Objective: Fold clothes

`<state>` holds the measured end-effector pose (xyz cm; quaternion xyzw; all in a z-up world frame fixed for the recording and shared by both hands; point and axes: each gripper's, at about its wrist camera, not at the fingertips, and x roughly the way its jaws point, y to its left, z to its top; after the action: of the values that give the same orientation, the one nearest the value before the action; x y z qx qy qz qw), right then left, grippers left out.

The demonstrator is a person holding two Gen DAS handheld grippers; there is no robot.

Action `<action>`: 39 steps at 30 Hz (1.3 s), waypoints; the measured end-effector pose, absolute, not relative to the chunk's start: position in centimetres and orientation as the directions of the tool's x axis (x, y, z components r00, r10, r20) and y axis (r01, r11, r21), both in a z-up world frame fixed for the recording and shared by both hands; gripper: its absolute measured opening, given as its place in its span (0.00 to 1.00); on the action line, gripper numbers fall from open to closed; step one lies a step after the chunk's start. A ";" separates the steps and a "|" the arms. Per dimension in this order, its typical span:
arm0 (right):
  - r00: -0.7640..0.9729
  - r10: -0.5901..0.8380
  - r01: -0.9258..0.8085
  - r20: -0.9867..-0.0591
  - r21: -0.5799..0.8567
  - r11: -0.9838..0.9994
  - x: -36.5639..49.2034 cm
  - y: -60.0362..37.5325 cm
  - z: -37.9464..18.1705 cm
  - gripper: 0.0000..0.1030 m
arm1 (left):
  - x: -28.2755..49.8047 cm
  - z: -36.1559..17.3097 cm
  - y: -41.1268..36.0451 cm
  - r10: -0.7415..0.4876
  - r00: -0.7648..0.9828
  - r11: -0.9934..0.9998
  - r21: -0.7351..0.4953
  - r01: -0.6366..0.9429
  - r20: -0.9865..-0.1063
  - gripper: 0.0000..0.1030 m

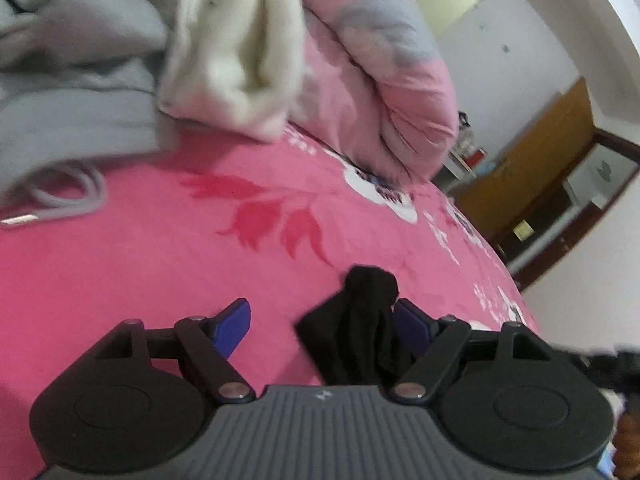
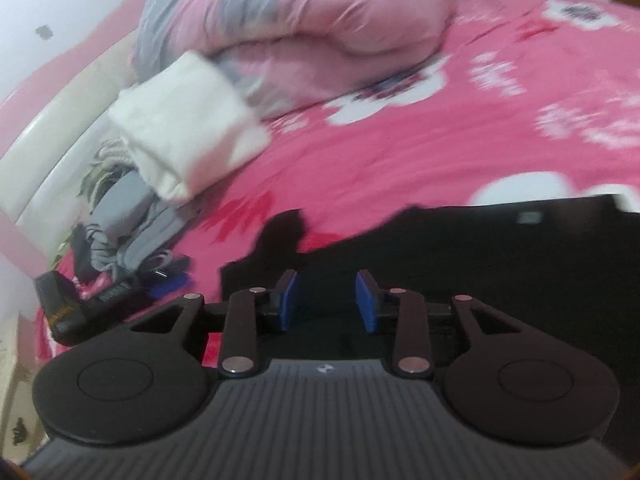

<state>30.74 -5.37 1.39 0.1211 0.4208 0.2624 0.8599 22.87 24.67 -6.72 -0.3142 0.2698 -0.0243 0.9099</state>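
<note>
A: How do the jaws stand?

B: The left gripper [image 1: 322, 326] is spread wide; a bunch of the black garment [image 1: 356, 332] hangs against its right blue pad, the left pad well clear of it, so nothing is pinched. The right gripper [image 2: 327, 300] is parted too, with only a narrow gap, hovering over the same dark cloth [image 2: 500, 264]; whether its tips touch the fabric I cannot tell.

A: Where does the garment lie from each?

B: Under and to the right of the right gripper, spread flat on the pink floral bedsheet [image 1: 160, 248], its long run going rightward; at the left gripper only a bunched end rises. The right one looks nearer the main spread.

A: Farther out?

B: A folded white garment [image 2: 188, 128] far left, grey clothes [image 1: 60, 80] beside it, a rolled pink duvet [image 2: 312, 28] at the far side.
</note>
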 end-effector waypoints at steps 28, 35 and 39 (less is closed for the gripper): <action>0.484 0.710 -0.452 -0.511 0.549 0.703 38.6 4.8 -1.9 0.01 | 22.2 -9.0 25.8 -0.241 0.877 0.733 -0.670 -0.116 -0.416 0.26; 0.409 0.821 -0.630 -0.399 0.527 0.570 34.7 4.7 1.0 0.01 | 21.5 -9.3 27.7 -0.259 0.901 0.635 -0.764 -0.112 -0.347 0.57; 0.343 0.859 -0.753 -0.381 0.435 0.494 30.7 3.1 1.7 0.01 | 21.5 -9.2 27.8 -0.271 0.901 0.629 -0.771 -0.101 -0.339 0.60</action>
<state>30.67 3.09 1.74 0.0915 0.2896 0.4946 0.8143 21.50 27.77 -9.17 -0.4282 0.2170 -0.0485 0.8759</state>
